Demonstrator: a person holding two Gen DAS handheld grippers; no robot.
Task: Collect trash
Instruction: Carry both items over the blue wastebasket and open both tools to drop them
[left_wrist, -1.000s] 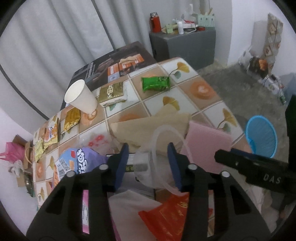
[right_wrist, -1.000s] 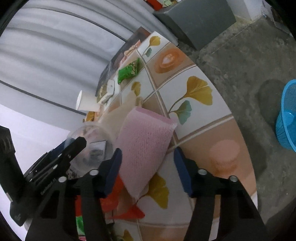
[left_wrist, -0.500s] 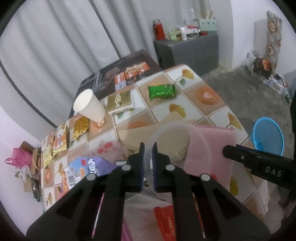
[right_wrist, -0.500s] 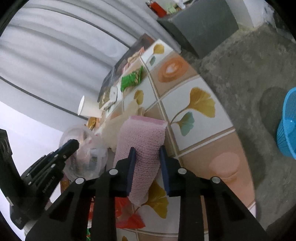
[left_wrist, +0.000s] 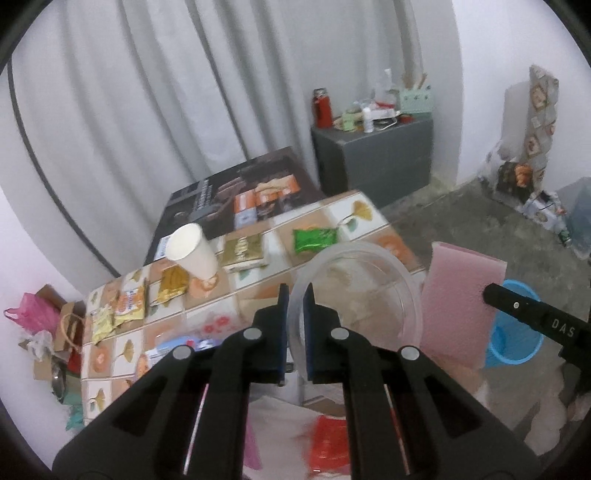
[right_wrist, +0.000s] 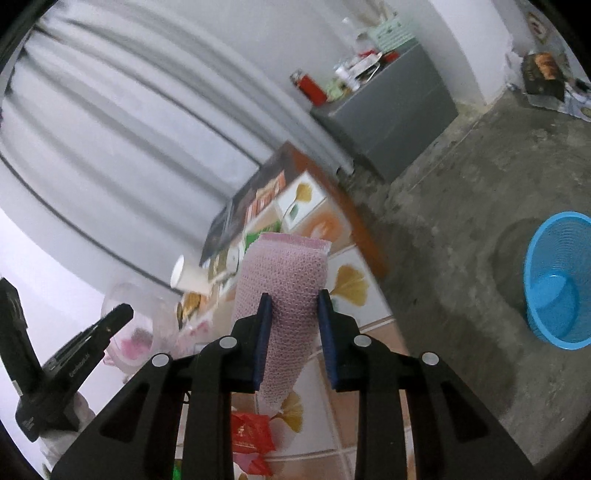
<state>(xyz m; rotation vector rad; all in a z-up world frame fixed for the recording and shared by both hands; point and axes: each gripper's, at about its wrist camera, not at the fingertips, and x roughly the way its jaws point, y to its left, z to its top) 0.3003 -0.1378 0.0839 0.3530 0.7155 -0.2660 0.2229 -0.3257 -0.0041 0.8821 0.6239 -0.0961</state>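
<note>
Clear cup (left_wrist: 354, 291) pinched at rim by left gripper (left_wrist: 294, 332), held above table (left_wrist: 373, 218). Pink foam (right_wrist: 284, 295) clamped between pads of right gripper (right_wrist: 291, 336), lifted above table, right of cup. Paper cup (left_wrist: 194, 251), green packet (left_wrist: 314, 239), gold packet (left_wrist: 243, 251) left on table. Blue basket (right_wrist: 557, 277) seen on floor, right of table.

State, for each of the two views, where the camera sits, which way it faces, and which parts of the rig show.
Left wrist: on the left hand-held gripper, facing across the table; it grips a clear plastic cup.
Right wrist: on the right hand-held gripper, facing the floor; it clamps pink foam.
Shared: each shows the other gripper, foam, blue basket.
</note>
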